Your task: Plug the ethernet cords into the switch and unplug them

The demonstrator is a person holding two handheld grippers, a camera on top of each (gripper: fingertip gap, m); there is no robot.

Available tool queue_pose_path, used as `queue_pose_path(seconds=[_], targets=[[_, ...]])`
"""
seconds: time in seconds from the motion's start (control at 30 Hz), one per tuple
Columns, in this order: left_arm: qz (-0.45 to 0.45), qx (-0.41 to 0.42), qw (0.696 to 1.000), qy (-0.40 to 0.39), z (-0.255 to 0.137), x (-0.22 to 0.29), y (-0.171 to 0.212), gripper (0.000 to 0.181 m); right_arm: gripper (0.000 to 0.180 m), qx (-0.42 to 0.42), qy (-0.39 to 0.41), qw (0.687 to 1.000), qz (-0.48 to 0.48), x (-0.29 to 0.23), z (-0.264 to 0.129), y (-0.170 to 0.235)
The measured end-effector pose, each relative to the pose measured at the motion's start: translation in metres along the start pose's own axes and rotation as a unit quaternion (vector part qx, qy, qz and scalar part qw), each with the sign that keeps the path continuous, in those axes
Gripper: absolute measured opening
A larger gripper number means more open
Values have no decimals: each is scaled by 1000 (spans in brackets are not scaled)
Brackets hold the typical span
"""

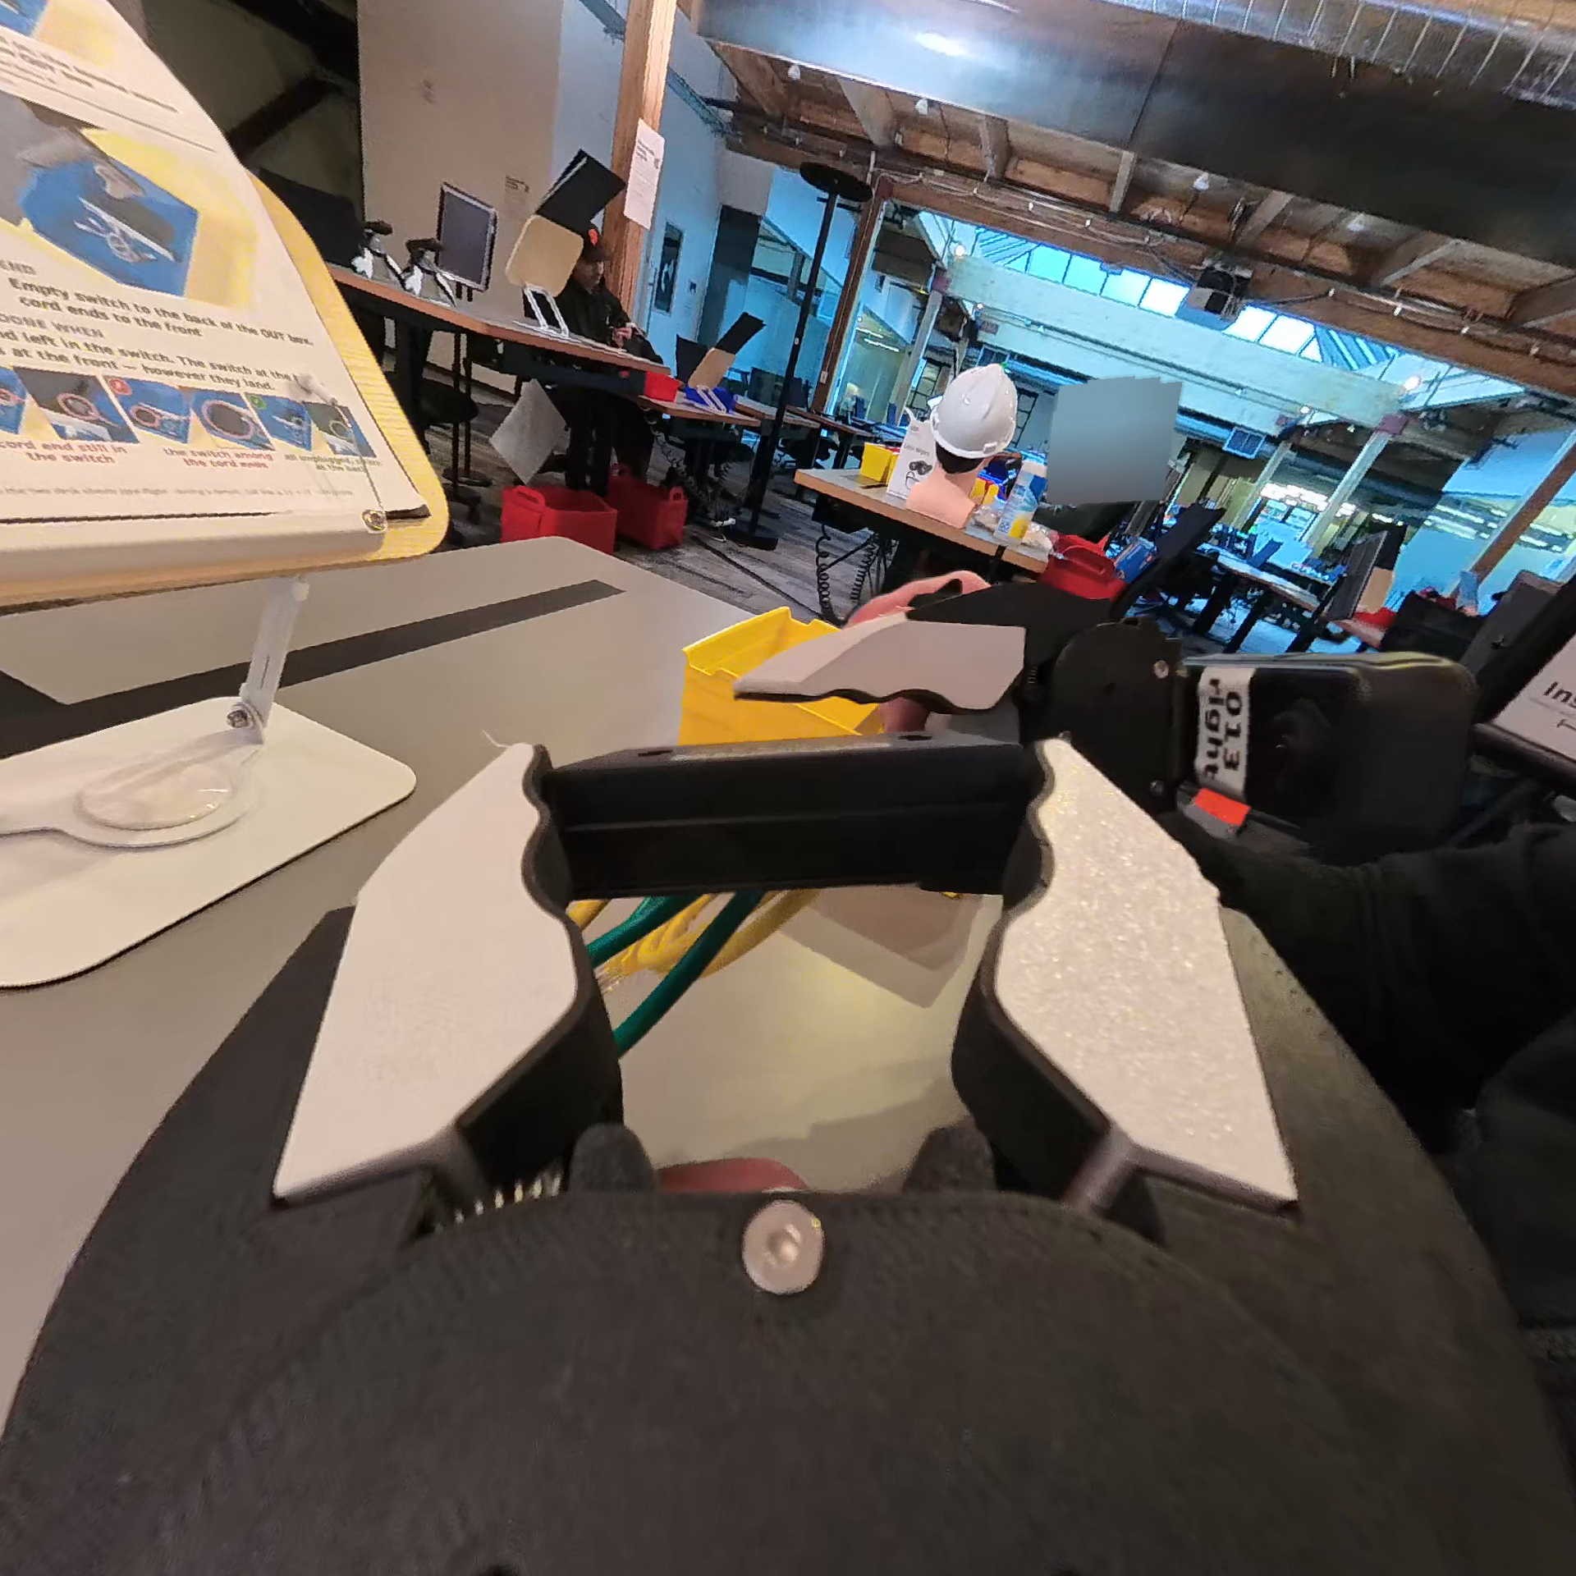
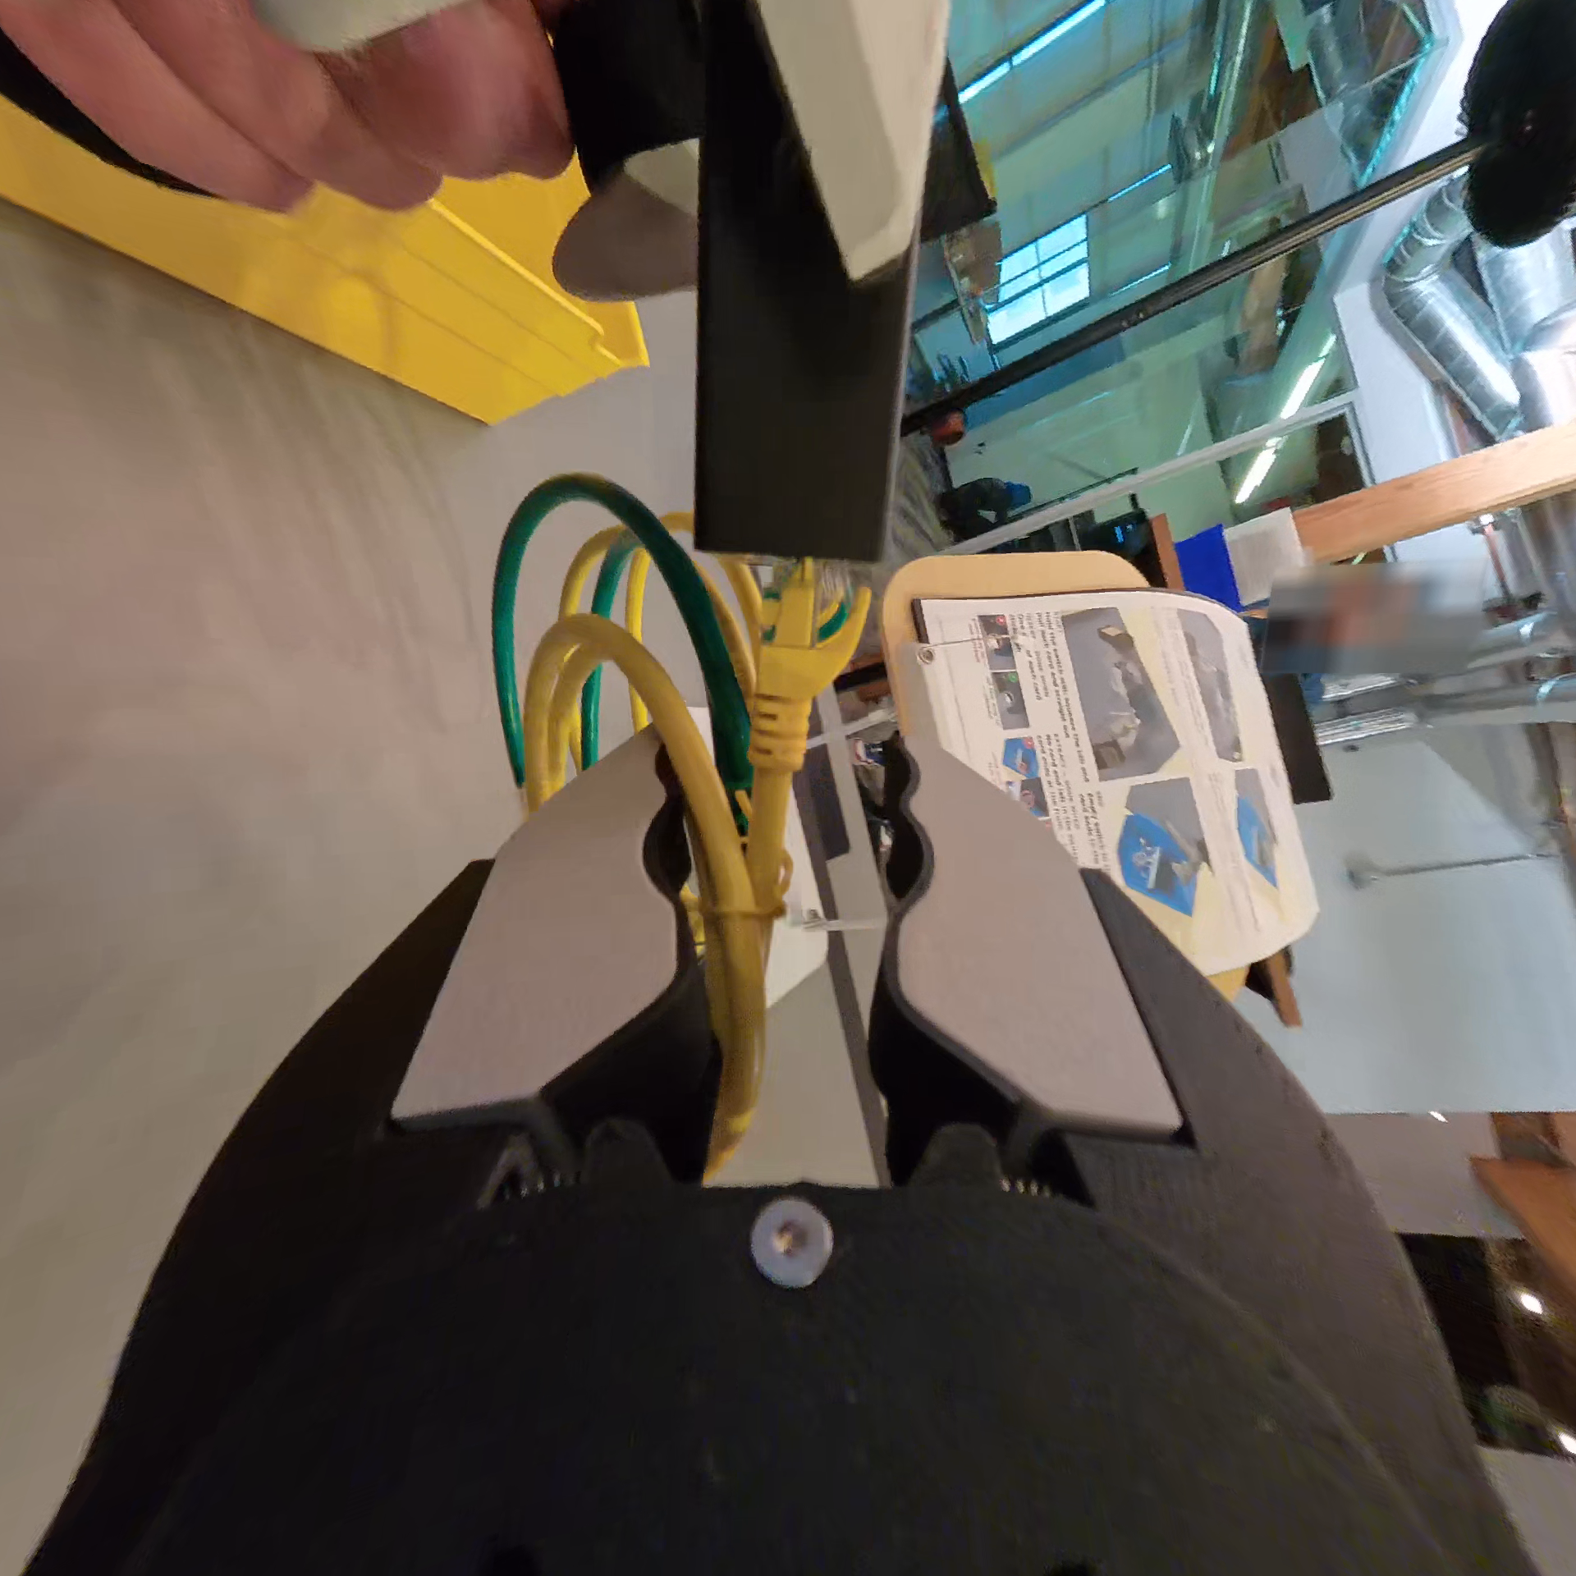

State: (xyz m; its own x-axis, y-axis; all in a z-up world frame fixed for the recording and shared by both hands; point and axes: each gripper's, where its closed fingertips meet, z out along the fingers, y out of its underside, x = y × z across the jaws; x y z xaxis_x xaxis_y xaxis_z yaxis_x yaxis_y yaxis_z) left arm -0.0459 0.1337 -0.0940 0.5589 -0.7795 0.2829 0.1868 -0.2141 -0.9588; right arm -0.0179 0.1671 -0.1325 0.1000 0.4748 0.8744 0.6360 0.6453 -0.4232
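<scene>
My left gripper point(image 1: 785, 810) is shut on the black switch point(image 1: 785, 819), gripping its two ends and holding it above the table. Green cords point(image 1: 682, 964) and yellow cords point(image 1: 674, 938) hang under it. In the right wrist view the switch point(image 2: 793, 341) hangs ahead with looped green cords point(image 2: 512, 614) and yellow cords point(image 2: 597, 648) at its port end. My right gripper point(image 2: 780, 767) is open around a yellow cord point(image 2: 767, 836). That cord's yellow plug point(image 2: 789, 657) reaches the port face; I cannot tell if it is seated. One right gripper finger point(image 1: 895, 669) shows just behind the switch.
A yellow bin point(image 1: 750, 674) stands on the grey table point(image 1: 512, 682) behind the switch, and shows in the right wrist view too point(image 2: 384, 298). An instruction sheet point(image 1: 170, 341) on a white stand point(image 1: 213, 810) is at the left. A bare hand point(image 2: 298, 102) holds the left gripper.
</scene>
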Motion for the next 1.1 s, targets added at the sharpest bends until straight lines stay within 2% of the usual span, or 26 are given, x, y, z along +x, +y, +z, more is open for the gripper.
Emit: queue_pose_path(seconds=[0.33,0.47,0.63,0.7,0.77,0.93,1.1], targets=[[-33,15,999,-9,-1,-8,-3,100,40,64,-46,996,42,-12,-21,-22],[-35,16,999,-12,0,-7,-2,100,31,94,-61,992,66,-14,-26,-39],[-51,23,998,-10,0,-8,-4,100,22,88,-86,988,98,-20,-23,-40],[-49,22,998,-14,1,-8,-3,100,29,86,-97,987,97,-28,-19,-41],[-51,23,998,-13,1,-8,-2,100,21,77,-86,988,104,-28,-17,-40],[-38,8,999,-5,0,-7,-1,100,17,68,-65,990,105,-22,-16,-38],[-42,-35,998,21,2,-4,8,105,15,52,-21,997,55,-11,-20,-31]])
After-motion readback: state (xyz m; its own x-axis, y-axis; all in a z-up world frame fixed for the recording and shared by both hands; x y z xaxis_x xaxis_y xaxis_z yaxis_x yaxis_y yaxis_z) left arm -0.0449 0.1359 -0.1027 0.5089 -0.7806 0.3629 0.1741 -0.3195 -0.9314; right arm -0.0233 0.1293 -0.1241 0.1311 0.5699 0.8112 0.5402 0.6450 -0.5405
